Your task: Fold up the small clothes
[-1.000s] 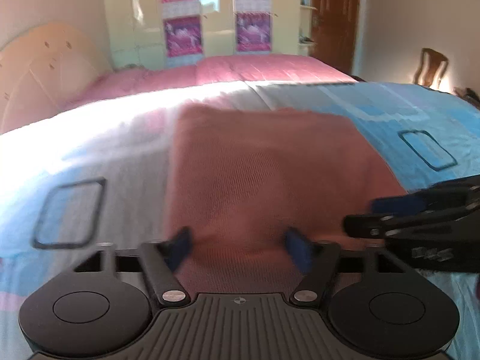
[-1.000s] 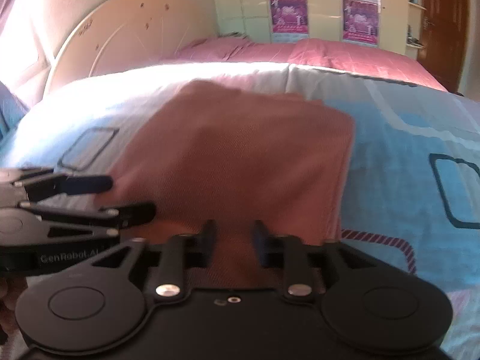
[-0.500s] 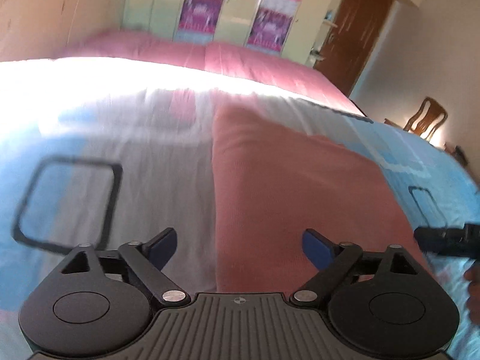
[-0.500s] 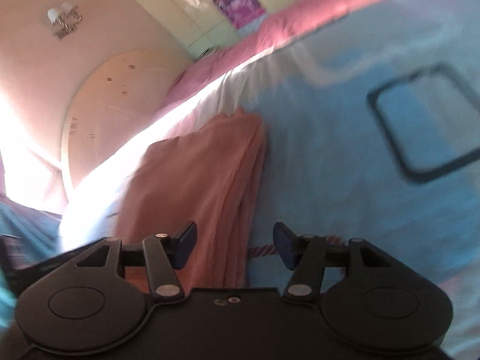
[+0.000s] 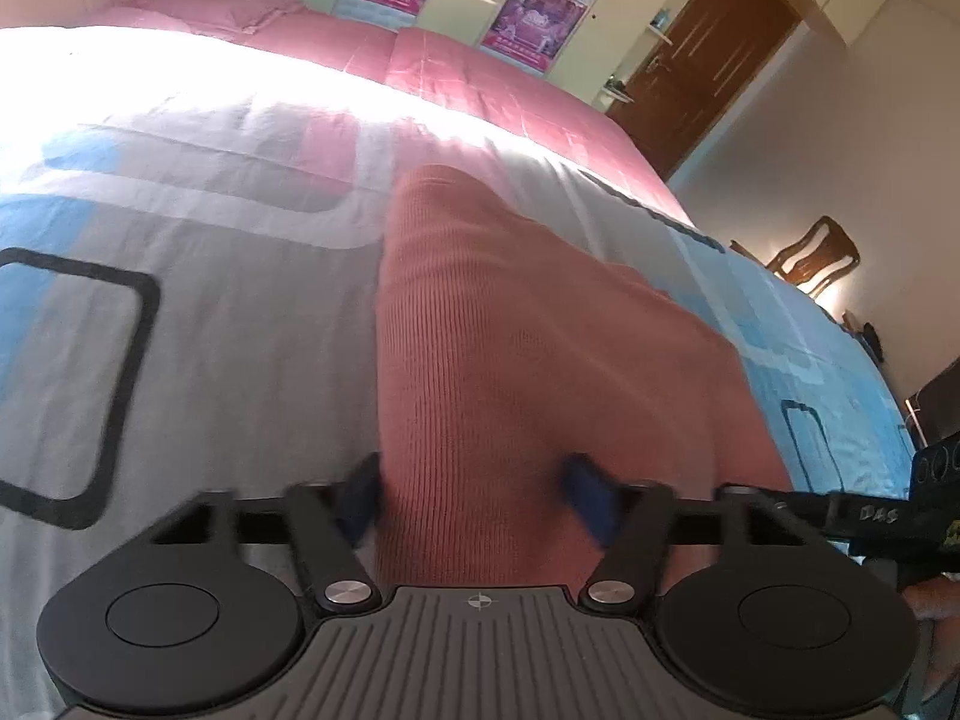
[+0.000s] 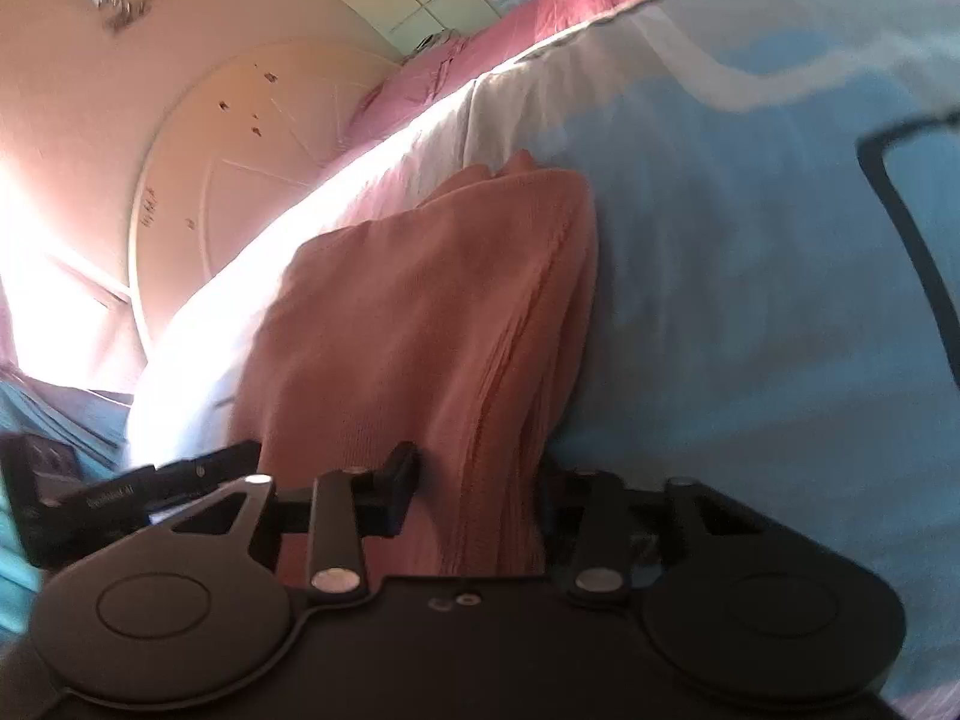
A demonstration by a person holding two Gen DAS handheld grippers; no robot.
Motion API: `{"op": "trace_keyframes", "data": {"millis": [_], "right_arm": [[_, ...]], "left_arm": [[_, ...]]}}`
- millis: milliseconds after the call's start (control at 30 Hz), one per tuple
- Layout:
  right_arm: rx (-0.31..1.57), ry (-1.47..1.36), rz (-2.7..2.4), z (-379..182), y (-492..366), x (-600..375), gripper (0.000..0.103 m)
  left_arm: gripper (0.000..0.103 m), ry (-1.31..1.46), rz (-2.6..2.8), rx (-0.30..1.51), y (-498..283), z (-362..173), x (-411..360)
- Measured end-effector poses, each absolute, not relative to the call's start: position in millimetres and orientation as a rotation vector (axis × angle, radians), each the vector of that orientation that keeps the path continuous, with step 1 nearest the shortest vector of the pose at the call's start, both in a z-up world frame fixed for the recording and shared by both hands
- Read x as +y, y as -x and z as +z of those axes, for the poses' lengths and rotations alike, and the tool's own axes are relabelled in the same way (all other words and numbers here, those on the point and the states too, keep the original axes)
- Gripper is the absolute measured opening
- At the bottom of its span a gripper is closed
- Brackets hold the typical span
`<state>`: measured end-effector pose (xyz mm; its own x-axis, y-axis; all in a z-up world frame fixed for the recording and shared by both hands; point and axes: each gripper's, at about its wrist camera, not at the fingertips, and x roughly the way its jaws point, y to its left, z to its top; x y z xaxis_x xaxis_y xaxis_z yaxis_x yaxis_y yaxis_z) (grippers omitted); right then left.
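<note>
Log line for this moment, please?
step: gripping near edge | cloth: pink, folded, on bed | left tongs: closing on left corner | right tongs: closing on right corner

Left gripper [image 5: 474, 501], right gripper [image 6: 474, 489]: jaws just closing, cloth between.

Home bedroom: bed [image 5: 180, 240], headboard [image 6: 240, 168], wardrobe [image 5: 606, 18].
</note>
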<state>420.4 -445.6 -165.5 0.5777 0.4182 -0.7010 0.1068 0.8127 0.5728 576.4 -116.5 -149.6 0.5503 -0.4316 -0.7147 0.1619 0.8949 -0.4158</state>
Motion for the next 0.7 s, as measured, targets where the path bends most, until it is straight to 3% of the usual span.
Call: {"op": "trace_keyframes", "data": {"millis": [33, 133, 400, 700], "right_arm": [[0.953, -0.584, 0.182, -163.3, -420.4, -439.8, 0.022], [0.930, -0.455, 0.141, -149.1, -416.7, -421.3, 0.018], [0.828, -0.215, 0.107, -92.2, -403.6, -358.9, 0.018], [0.781, -0.148, 0.190, -64.8, -415.1, -243.8, 0.018]], "left_arm": [[0.035, 0.284, -0.351, 0.915, -576.8, -146.6, -122.1], [0.028, 0.221, -0.361, 0.883, -571.7, -136.0, -127.3], [0.027, 0.149, -0.432, 0.751, -546.4, -91.9, -101.0], [0.027, 0.170, -0.380, 0.719, -524.8, -66.9, 34.7]]}}
